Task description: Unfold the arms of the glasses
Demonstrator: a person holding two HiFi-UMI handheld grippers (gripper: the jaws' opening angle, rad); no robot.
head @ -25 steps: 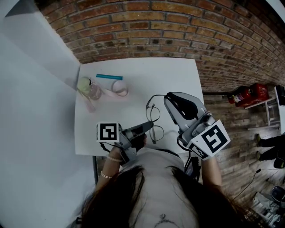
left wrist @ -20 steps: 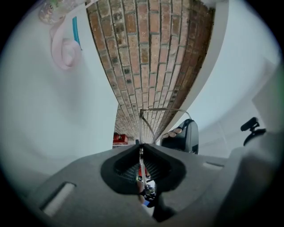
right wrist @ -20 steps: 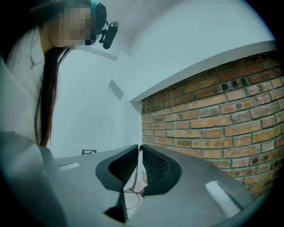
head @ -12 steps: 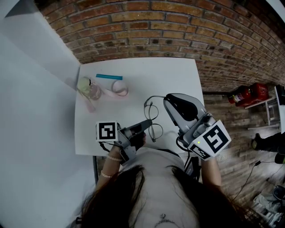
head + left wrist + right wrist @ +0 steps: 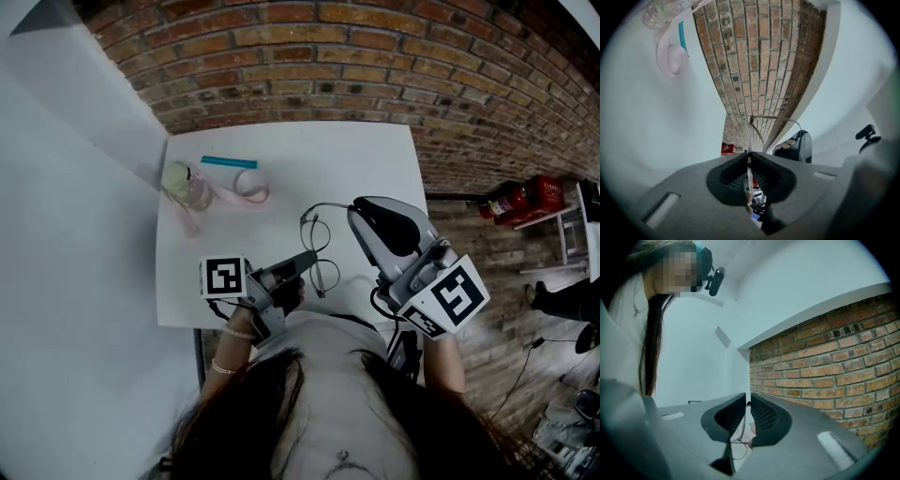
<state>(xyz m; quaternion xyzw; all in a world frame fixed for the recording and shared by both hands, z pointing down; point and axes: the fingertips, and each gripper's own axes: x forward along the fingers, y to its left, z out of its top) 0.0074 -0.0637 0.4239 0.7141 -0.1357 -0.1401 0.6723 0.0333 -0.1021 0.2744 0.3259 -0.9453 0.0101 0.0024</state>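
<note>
The white table [image 5: 375,150] fills most of my head view. My right gripper [image 5: 357,212] is pinched tight on a thin arm of the glasses [image 5: 319,234], at the table's near middle. My left gripper [image 5: 307,262], just left of them, is clamped on their frame.

- Glasses [image 5: 319,255]: shifting slightly left and toward the far edge of the table [image 5: 281,159].
- Upper arm of the glasses: swinging away from the frame, its wire stretching out toward the right gripper [image 5: 356,206].
- Left gripper [image 5: 310,259]: drifting a touch left, jaws pinching the frame.
- Right gripper: easing slightly right and back toward the person, jaws nipping the arm's end.
- Bystander [image 5: 555,298] at the head view's right edge: changing stance.
</note>
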